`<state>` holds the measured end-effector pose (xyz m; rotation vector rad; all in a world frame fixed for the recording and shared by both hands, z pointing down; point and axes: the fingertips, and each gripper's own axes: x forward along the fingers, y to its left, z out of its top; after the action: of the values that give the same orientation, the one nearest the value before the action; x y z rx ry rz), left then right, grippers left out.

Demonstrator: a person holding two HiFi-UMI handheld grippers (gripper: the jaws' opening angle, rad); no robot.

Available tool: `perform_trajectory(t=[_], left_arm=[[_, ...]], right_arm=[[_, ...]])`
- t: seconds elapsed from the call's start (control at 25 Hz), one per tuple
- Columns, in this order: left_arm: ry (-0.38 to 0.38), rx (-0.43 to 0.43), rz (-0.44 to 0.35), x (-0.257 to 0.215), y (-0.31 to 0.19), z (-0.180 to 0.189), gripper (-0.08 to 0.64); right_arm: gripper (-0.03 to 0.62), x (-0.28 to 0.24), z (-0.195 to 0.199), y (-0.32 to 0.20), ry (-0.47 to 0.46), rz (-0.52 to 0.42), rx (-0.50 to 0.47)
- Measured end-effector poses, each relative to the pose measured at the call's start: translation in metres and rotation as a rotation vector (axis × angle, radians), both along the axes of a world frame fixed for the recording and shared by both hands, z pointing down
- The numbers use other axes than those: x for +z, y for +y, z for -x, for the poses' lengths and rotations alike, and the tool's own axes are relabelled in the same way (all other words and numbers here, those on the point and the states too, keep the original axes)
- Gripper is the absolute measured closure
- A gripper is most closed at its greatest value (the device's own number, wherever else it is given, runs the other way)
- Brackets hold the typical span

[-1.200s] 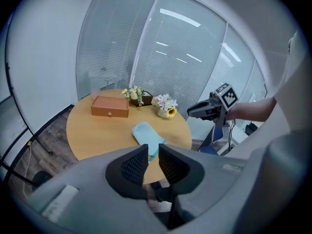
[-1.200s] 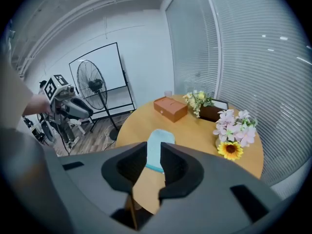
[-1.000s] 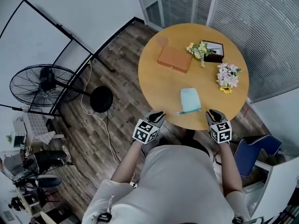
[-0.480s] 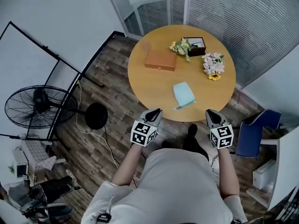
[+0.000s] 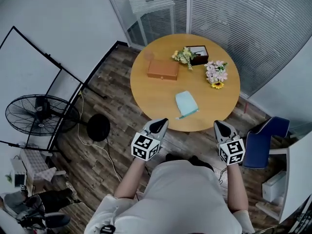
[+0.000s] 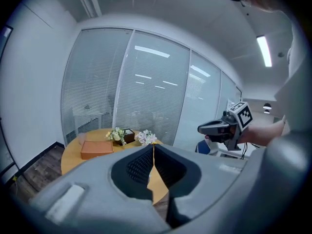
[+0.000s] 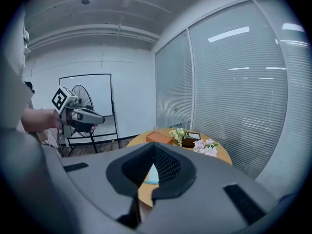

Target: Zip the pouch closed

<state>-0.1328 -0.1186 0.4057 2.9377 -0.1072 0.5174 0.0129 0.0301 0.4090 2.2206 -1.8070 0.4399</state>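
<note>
Pouch: lies flat on the round desk, in the half nearest the person, a little in from the rim. Soft, pale blue-green, roughly rectangular. Long axis runs from the near rim toward the desk's middle, leaning slightly to the person's left at the far end. A darker teal strip follows its near short edge, one end poking out at the left corner

Desk top: smooth, orange-yellow wood. Far side carries a flat brown box, a dark box with yellow-white flowers beside it, and pink flowers. All well apart from the pouch

Left claw: clenched, ribbed dark pads meeting at the tips, nothing between them. Held in the air at the near rim, pointing toward the desk, not touching the pouch

Right claw: likewise clenched and empty, off the desk rim to the pouch's right, apart from it

Floor: dark wood planks; a standing fan on the person's left
</note>
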Motion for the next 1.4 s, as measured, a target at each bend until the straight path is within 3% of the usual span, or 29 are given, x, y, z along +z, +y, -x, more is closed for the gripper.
perform_trajectory(t=[0.52, 1.4], left_arm=[[0.088, -0.059, -0.033, -0.043, 0.028, -0.014, 0.541], [0.111, -0.056, -0.048, -0.059, 0.033, -0.016, 0.541]], right_arm=[[0.589, -0.047, -0.031, 0.017, 0.086, -0.069, -0.076], [0.589, -0.063, -0.036, 0.022, 0.073, -0.121, -0.055]])
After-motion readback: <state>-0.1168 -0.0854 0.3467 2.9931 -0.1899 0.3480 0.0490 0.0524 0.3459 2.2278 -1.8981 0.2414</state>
